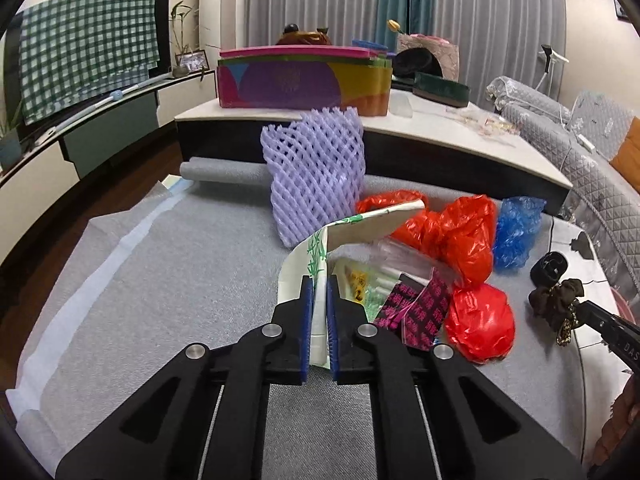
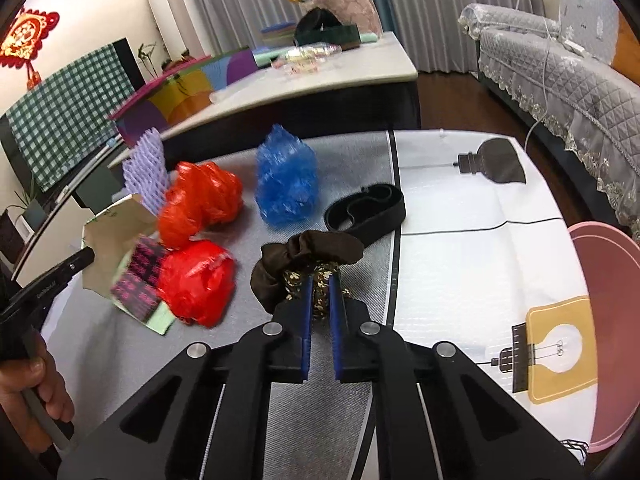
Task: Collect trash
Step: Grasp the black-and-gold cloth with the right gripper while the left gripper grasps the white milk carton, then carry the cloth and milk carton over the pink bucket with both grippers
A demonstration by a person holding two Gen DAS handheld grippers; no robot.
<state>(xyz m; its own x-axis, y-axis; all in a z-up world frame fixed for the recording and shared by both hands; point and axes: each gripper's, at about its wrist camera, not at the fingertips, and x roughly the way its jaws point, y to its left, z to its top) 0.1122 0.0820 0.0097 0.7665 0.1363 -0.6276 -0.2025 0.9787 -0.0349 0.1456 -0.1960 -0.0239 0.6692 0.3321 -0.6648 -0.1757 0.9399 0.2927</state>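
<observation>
The left hand-held gripper (image 1: 320, 300) is closed on the edge of a white paper bag (image 1: 316, 248) printed with green bamboo; the bag's wall stands pinched between the two blue pads. The bag's mouth faces the trash pile, and a clear zip bag (image 1: 384, 268) and a black-and-pink packet (image 1: 416, 308) lie at or in the opening.

The right hand-held gripper (image 2: 320, 292) is closed on a dark brown scrunchie (image 2: 304, 260) with a patterned part caught between the pads. In the left wrist view the scrunchie hangs from the gripper's tips at the right edge, above the surface (image 1: 180, 280).

Trash on the grey-covered surface:
- Purple foam net (image 1: 316, 172): upright behind the paper bag, touching it.
- Red plastic bag (image 1: 452, 232): crumpled, just right of the paper bag.
- Second red bag (image 1: 480, 324): balled, nearer the camera, beside the packet.
- Blue plastic bag (image 1: 516, 232): crumpled, right of the upper red bag.
- Black band (image 2: 364, 208): looped flat, just right of the blue bag and beyond the scrunchie.

A pink bin (image 2: 608, 320) stands at the right edge of the right wrist view, beside a white mat (image 2: 480, 240) with lamp drawings. A colourful box (image 1: 304, 80) rests on the table behind.
</observation>
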